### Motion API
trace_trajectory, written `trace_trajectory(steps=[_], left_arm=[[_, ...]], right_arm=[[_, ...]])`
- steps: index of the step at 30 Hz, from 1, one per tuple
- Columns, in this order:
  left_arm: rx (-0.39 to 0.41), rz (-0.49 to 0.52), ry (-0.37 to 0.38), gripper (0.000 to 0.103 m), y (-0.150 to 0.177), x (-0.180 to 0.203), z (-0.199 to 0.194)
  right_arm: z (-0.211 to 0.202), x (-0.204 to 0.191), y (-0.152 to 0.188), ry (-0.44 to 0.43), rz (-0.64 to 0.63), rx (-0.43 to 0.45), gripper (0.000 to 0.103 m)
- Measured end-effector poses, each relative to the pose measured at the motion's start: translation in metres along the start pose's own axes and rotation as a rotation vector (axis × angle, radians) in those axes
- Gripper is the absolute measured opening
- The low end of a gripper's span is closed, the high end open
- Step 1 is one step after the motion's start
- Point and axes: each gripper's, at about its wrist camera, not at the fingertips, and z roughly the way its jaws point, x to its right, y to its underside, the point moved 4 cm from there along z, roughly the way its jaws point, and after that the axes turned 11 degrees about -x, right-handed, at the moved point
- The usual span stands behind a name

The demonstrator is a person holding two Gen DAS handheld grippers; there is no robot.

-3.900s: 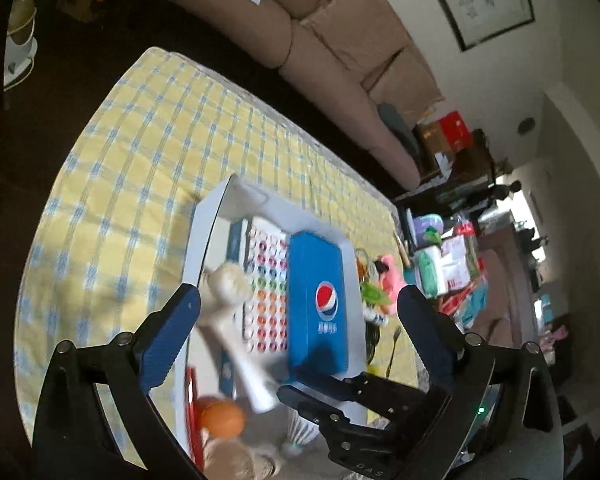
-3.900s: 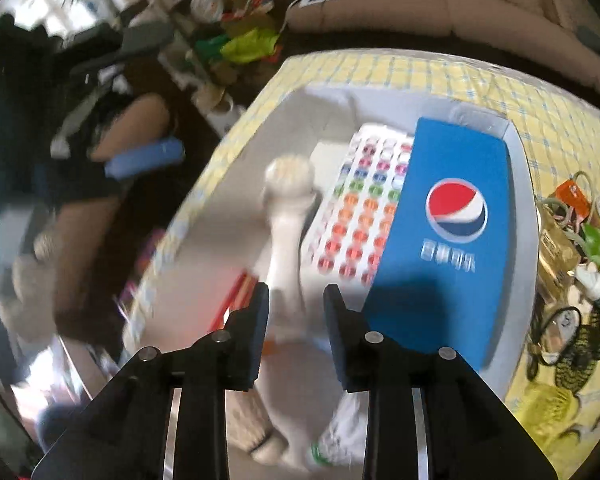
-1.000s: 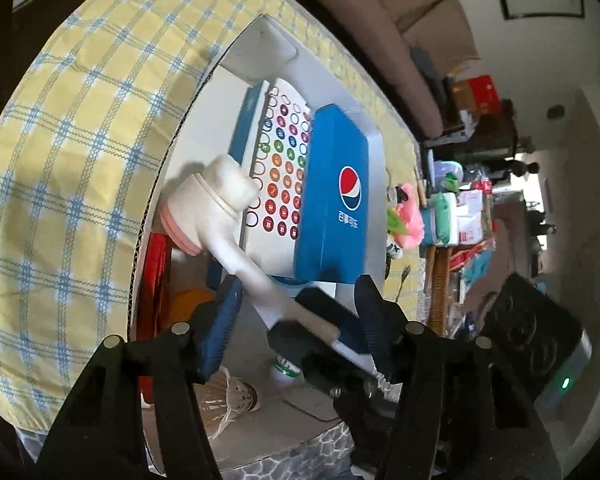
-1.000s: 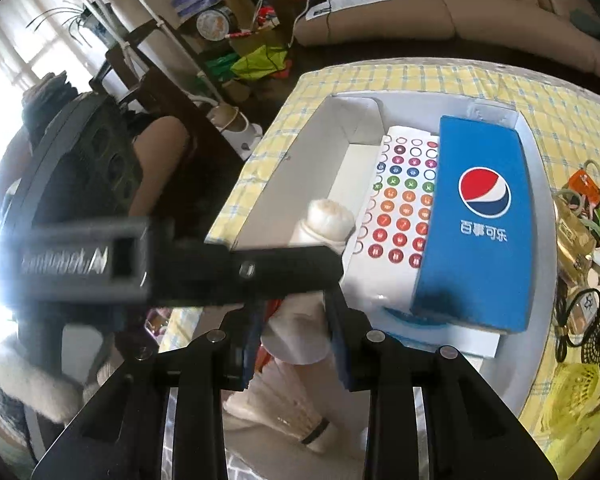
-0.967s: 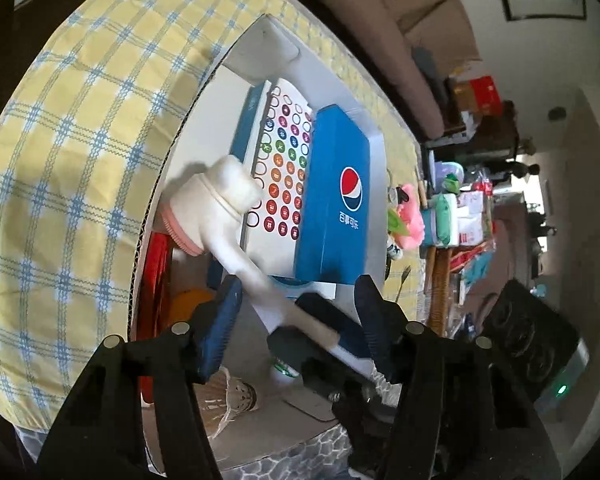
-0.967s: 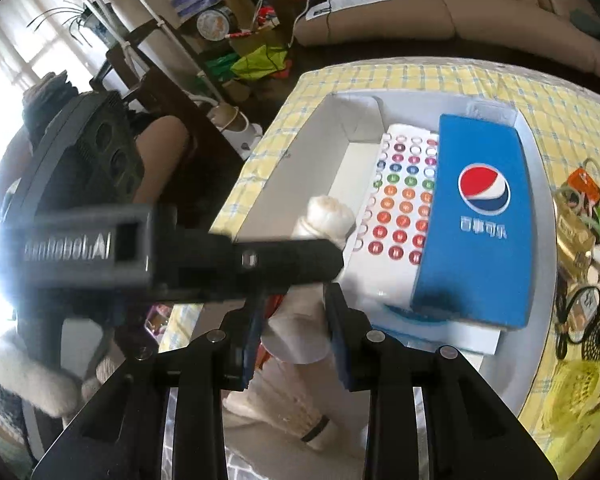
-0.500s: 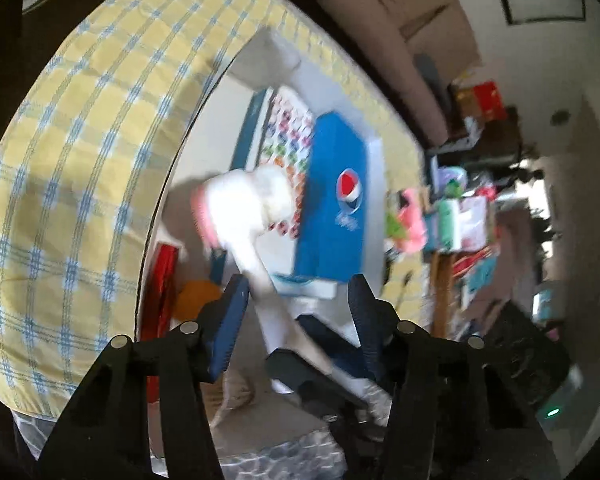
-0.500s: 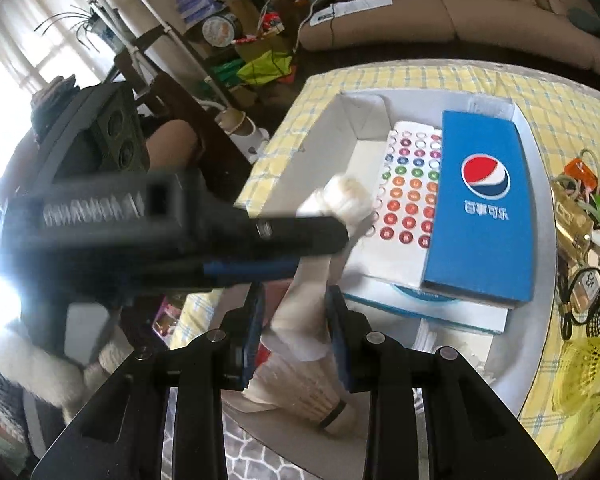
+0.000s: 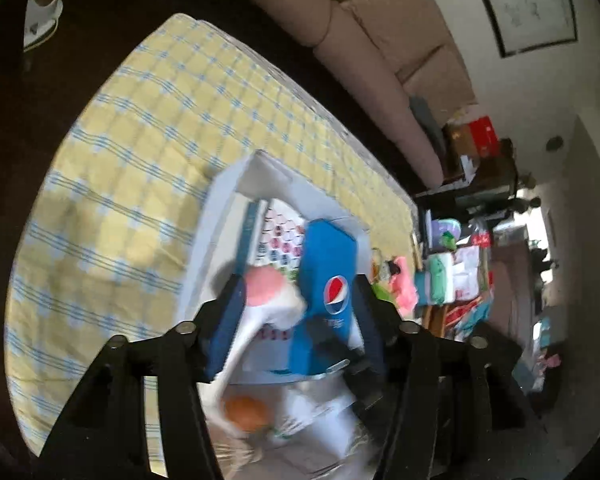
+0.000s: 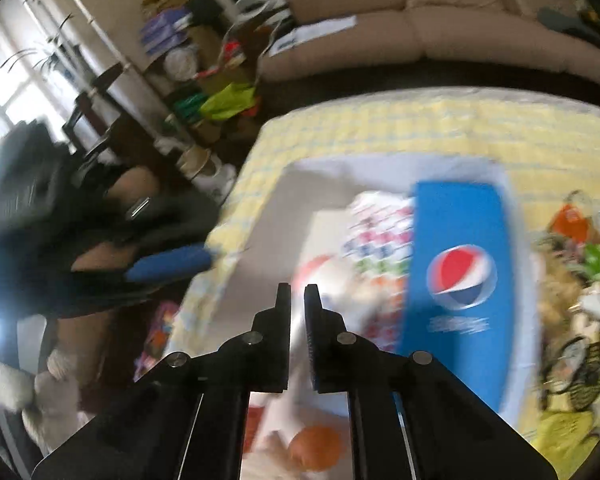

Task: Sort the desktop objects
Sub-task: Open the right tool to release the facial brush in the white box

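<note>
Brush (image 9: pixel 266 300), white with pink face, lies blurred inside the white box (image 9: pixel 236 184), beside a blue Pepsi-logo case (image 10: pixel 460 280). Left gripper (image 9: pixel 296 312) spread wide, holding nothing. Right gripper (image 10: pixel 297 300) nearly closed; grasp cannot be told.

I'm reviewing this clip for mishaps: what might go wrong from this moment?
The white brush sits between the open fingers of the left gripper, apparently unclamped, so it may drop onto the blue Pepsi box. Both views are motion-blurred; a fast swing might knock the orange ball.
</note>
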Motion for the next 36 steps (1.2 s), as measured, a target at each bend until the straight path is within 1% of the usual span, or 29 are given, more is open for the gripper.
trace_trajectory(steps=[2,3,4,6,7,10,12,16,18,20,21,23,24,25,26,27,28,29,31,32,34,35,36], left_arm=[[0.002,0.036,-0.027,0.057,0.004,-0.006,-0.003],[-0.004,0.065,-0.046,0.058,0.006,-0.007,-0.004],[-0.010,0.091,-0.064,0.058,0.009,-0.007,-0.003],[-0.030,0.135,-0.085,0.058,0.018,-0.008,0.000],[-0.037,0.154,-0.093,0.058,0.023,-0.007,0.002],[-0.055,0.247,-0.155,0.058,0.039,0.006,0.009],[-0.063,0.327,-0.214,0.058,0.052,0.013,0.013],[-0.048,0.396,-0.299,0.057,0.071,0.017,0.014],[-0.042,0.392,-0.291,0.058,0.078,0.013,0.010],[-0.039,0.369,-0.240,0.061,0.085,0.009,0.005],[-0.032,0.362,-0.224,0.064,0.088,0.008,0.003],[-0.014,0.366,-0.224,0.065,0.093,0.008,0.000],[-0.001,0.366,-0.222,0.065,0.097,0.008,-0.001],[0.003,0.359,-0.202,0.065,0.100,0.008,-0.002],[0.006,0.348,-0.178,0.065,0.102,0.008,-0.003],[0.014,0.335,-0.147,0.065,0.104,0.009,-0.004],[0.018,0.334,-0.132,0.067,0.107,0.009,-0.005],[0.026,0.333,-0.128,0.067,0.108,0.010,-0.005],[0.049,0.314,-0.121,0.067,0.113,0.008,-0.006],[0.057,0.308,-0.114,0.067,0.115,0.007,-0.005],[0.064,0.311,-0.116,0.067,0.115,0.007,-0.004],[0.071,0.328,-0.134,0.067,0.117,0.009,-0.003],[0.075,0.354,-0.166,0.067,0.118,0.012,-0.001]], right_arm=[[-0.004,0.008,-0.004,0.047,-0.048,-0.010,0.020],[-0.004,0.007,-0.004,0.069,-0.087,-0.019,0.032],[-0.003,0.003,-0.005,0.112,-0.147,-0.028,0.042],[0.001,-0.006,-0.005,0.174,-0.255,-0.045,0.048],[0.008,-0.014,-0.005,0.214,-0.345,-0.063,0.049],[0.022,-0.021,0.003,0.280,-0.509,-0.127,0.050],[0.030,-0.015,0.004,0.270,-0.564,-0.172,0.050],[0.045,-0.012,0.002,0.233,-0.615,-0.230,0.051],[0.050,-0.012,0.000,0.187,-0.617,-0.262,0.053],[0.055,-0.013,-0.001,0.183,-0.628,-0.270,0.055],[0.060,-0.011,-0.001,0.182,-0.627,-0.290,0.056],[0.060,-0.014,0.000,0.172,-0.628,-0.294,0.057],[0.059,-0.016,0.000,0.170,-0.636,-0.287,0.052],[0.055,-0.017,-0.001,0.159,-0.641,-0.275,0.042],[0.047,-0.020,-0.002,0.140,-0.644,-0.254,0.038],[0.041,-0.022,-0.005,0.125,-0.642,-0.246,0.022],[0.035,-0.024,-0.009,0.095,-0.629,-0.244,0.001],[0.034,-0.025,-0.013,0.093,-0.617,-0.259,0.005],[0.035,-0.026,-0.019,0.183,-0.638,-0.272,0.006],[0.034,-0.025,-0.022,0.203,-0.626,-0.288,0.006],[0.028,-0.022,-0.026,0.195,-0.590,-0.281,0.010],[0.022,-0.024,-0.026,0.199,-0.607,-0.261,0.017],[0.021,-0.025,-0.023,0.208,-0.625,-0.253,0.037]])
